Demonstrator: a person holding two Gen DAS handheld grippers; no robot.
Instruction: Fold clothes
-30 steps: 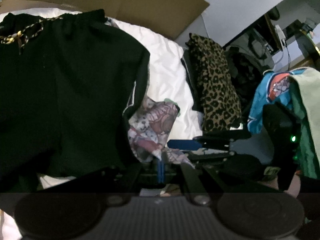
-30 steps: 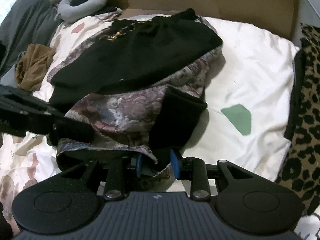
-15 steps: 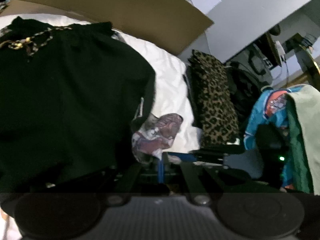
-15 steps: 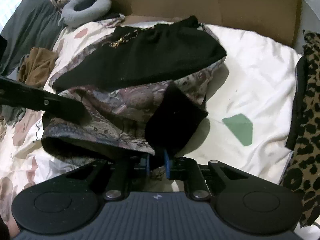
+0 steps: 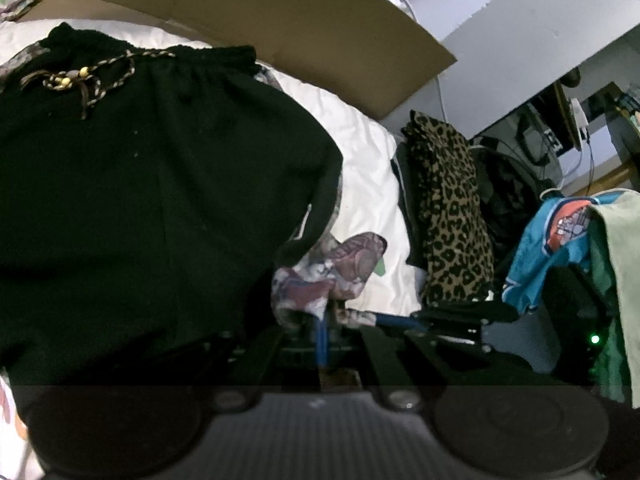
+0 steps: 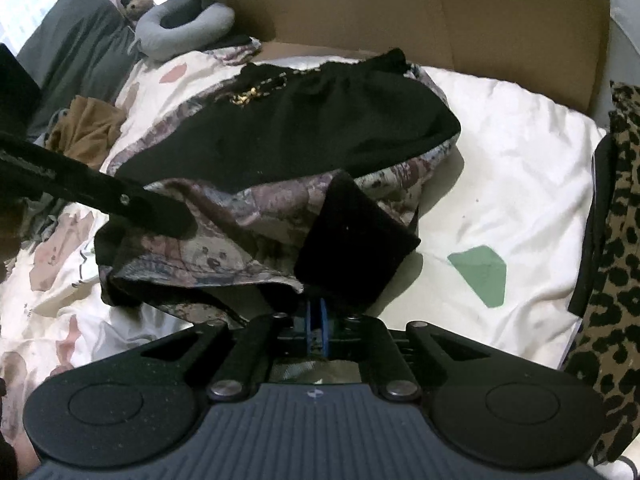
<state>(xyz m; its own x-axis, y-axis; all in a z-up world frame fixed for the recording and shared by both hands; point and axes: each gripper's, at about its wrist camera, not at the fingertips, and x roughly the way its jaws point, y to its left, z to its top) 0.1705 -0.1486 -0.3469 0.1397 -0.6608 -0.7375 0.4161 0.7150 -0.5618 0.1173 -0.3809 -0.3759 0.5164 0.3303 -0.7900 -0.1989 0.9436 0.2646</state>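
Black drawstring shorts lie on the bed over patterned fabric. My left gripper is shut on a bunched edge of that patterned fabric. Its dark finger reaches in from the left in the right wrist view. My right gripper is closing, and its blue pads pinch the near hem just below a folded black cuff. In the left wrist view, the right gripper's blue finger lies close beside my left one. The near hem hangs lifted off the bedding.
Leopard-print clothing is piled along the bed's right side. A cardboard sheet stands behind the white bedding, which bears a green patch. At the far left are a grey neck pillow and brown cloth. Blue clothing hangs right.
The right gripper's pads have come together on the hem. The near edge of the garment has lifted off the bed. The left view has tilted up a little.
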